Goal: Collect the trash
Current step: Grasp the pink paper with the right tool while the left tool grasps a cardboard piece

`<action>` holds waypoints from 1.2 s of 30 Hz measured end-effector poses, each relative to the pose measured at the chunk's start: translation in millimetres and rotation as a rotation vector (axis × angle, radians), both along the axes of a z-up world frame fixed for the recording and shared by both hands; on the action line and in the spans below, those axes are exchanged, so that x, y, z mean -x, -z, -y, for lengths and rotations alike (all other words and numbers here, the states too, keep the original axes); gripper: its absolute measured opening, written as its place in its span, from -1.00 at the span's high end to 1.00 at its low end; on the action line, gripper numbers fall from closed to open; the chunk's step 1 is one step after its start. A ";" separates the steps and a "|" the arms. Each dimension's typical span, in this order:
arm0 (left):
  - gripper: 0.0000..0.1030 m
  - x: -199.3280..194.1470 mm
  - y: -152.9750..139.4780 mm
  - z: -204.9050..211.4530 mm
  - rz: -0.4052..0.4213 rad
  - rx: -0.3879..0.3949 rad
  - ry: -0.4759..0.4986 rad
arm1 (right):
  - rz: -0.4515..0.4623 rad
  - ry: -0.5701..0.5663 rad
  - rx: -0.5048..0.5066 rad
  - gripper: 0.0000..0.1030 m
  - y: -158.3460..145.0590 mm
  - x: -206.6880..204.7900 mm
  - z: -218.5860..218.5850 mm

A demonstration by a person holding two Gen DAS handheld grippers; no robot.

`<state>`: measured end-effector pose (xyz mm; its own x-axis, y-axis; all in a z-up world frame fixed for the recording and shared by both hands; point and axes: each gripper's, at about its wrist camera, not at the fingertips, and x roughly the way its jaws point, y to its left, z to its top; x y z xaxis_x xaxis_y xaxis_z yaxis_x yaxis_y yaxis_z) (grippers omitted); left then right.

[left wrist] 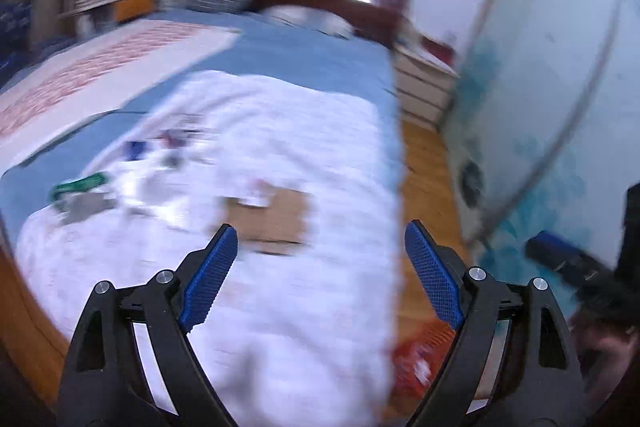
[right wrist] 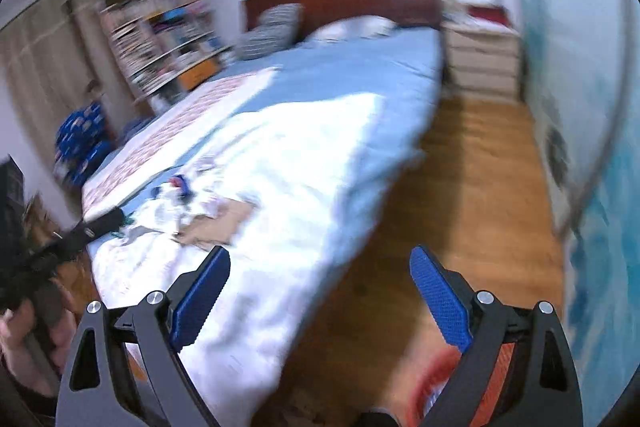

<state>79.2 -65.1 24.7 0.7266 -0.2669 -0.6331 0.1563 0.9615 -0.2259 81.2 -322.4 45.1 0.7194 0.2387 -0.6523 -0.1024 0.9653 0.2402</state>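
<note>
While both jaws stand wide with nothing between them, the left hand-held gripper [left wrist: 320, 243] and right hand-held gripper [right wrist: 320, 267] hang above the bed [left wrist: 312, 55], where light, crushable trash [left wrist: 160, 171] lies: one flat cardboard piece [left wrist: 276, 219], best pinched at an edge, and perhaps five blurred wrappers.

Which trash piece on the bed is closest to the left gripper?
The flat brown cardboard piece, just beyond the open left gripper; the green wrapper and blue scraps lie farther away.
</note>
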 end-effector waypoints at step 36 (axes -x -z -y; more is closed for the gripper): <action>-0.65 -68.8 95.7 -79.6 -0.300 0.199 -0.109 | -0.232 -0.310 -0.063 0.60 114.9 -217.6 -180.3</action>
